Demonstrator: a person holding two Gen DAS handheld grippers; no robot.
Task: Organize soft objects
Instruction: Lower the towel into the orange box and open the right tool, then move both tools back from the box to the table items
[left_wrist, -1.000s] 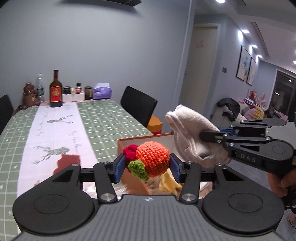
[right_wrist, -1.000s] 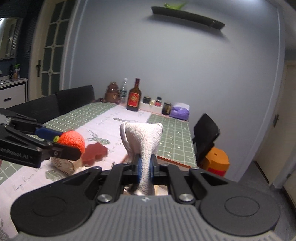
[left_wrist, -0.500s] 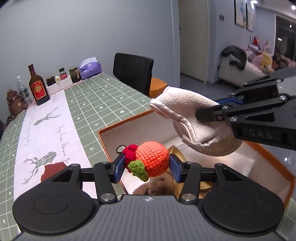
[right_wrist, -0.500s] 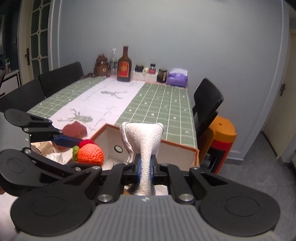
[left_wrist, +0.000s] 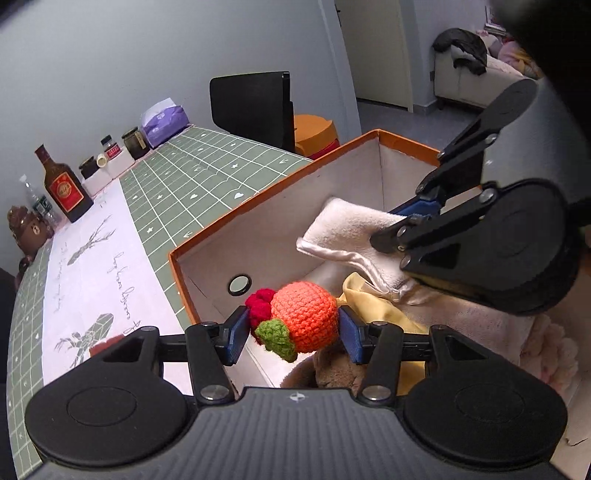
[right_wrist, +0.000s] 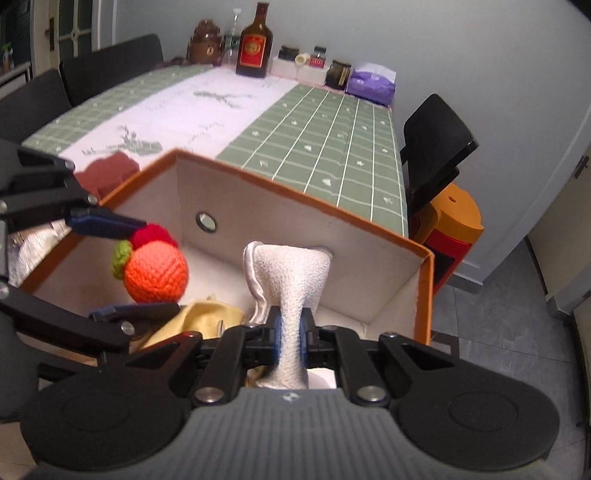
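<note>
My left gripper (left_wrist: 293, 330) is shut on an orange crocheted fruit (left_wrist: 304, 321) with a green leaf and red knob; it also shows in the right wrist view (right_wrist: 155, 275). It hangs over the open orange-rimmed storage box (left_wrist: 258, 206), inside its rim. My right gripper (right_wrist: 291, 336) is shut on a white fleecy cloth (right_wrist: 291, 273), held inside the box (right_wrist: 295, 192); the cloth also shows in the left wrist view (left_wrist: 347, 229). A yellow cloth (left_wrist: 373, 299), a brown plush (left_wrist: 336, 373) and a pink fluffy item (left_wrist: 550, 350) lie in the box.
The box stands at the near end of a green checked table (right_wrist: 325, 122) with a white runner. A liquor bottle (right_wrist: 255, 44), jars and a purple tissue pack (right_wrist: 373, 83) stand at the far end. Black chairs (right_wrist: 432, 136) and an orange stool (right_wrist: 450, 218) flank the table.
Both grippers have tilted down and moved lower into the box, carrying the crocheted fruit and the white cloth. Both grips are unchanged.
</note>
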